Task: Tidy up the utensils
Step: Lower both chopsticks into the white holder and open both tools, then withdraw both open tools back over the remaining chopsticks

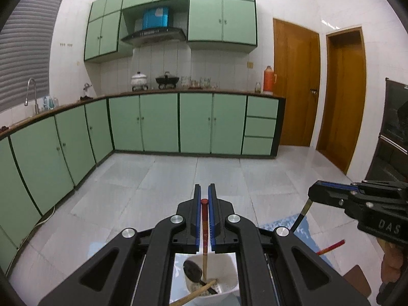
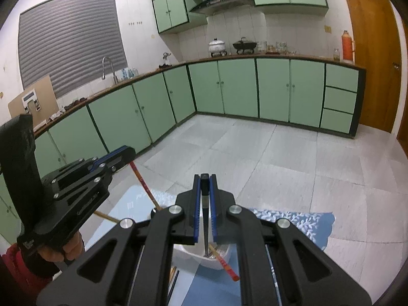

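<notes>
"DAS" lettering on right tool (image 1: 309, 195)

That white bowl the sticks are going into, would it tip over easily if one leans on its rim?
Possibly. The white bowl looks small and light, and the red-tipped chopstick held by the left gripper stands taller than it, so leverage could tilt it. Its smooth surface might also slide on the glossy tabletop.

Left claw (image 1: 204, 199) and right claw (image 2: 204, 186), both clamped, side by side.
</notes>
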Tool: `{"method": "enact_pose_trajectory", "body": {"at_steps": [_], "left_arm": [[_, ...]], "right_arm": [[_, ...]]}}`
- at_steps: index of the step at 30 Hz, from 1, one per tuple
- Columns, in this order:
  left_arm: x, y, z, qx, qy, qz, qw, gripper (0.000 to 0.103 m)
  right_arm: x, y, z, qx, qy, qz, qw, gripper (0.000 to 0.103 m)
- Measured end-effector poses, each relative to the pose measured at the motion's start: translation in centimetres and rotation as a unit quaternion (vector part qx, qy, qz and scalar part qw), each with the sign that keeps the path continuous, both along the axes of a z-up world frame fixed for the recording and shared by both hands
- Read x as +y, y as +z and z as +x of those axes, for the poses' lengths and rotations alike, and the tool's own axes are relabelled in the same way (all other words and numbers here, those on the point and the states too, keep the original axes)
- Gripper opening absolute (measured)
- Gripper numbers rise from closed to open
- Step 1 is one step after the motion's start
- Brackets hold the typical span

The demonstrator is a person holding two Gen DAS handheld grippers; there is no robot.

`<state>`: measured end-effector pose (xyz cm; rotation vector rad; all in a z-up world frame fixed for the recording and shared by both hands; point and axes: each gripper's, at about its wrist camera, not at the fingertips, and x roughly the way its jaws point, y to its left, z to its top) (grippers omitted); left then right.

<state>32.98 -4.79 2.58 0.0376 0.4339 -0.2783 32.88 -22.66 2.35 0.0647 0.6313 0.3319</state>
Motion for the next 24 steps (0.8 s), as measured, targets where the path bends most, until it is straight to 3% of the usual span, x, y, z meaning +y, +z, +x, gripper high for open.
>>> {"method": "enact_pose_trajectory", "body": {"at_steps": [3, 7, 12, 16, 18, 24], "left_arm": [[0.6, -0.2, 0.0, 0.011, 0.005, -0.007, 0.9999, 0.008], [1.6, 1.0, -1.4, 0.001, 0.011, -0.015, 0.9998, 0.032], [2.5, 2.4, -4.8, -0.023, 0.015, -0.019, 0.9994, 0.058], [3.2, 2.5, -8.6, -0.037, 0.02, -0.027, 0.9987, 0.075], [3.5, 2.2, -10.6, -0.042, 0.024, -0.029, 0.9984, 0.078], [4.2, -0.2, -15.2, -0.031, 0.036, -0.019, 0.9987, 0.086]], "right_arm": [[0.1, -0.2, -0.6, 0.003, -0.006, 0.001, 1.0, 0.012], [-0.9, 0.8, -2.2, -0.012, -0.025, 0.012, 1.0, 0.025], [-2.5, 2.3, -6.1, -0.054, -0.054, 0.017, 0.997, 0.059], [-3.3, 2.3, -9.8, -0.075, -0.066, 0.024, 0.995, 0.076], [-3.5, 2.0, -11.6, -0.083, -0.072, 0.025, 0.994, 0.086], [-3.3, -0.2, -16.4, -0.088, -0.083, 0.011, 0.993, 0.093]]}}
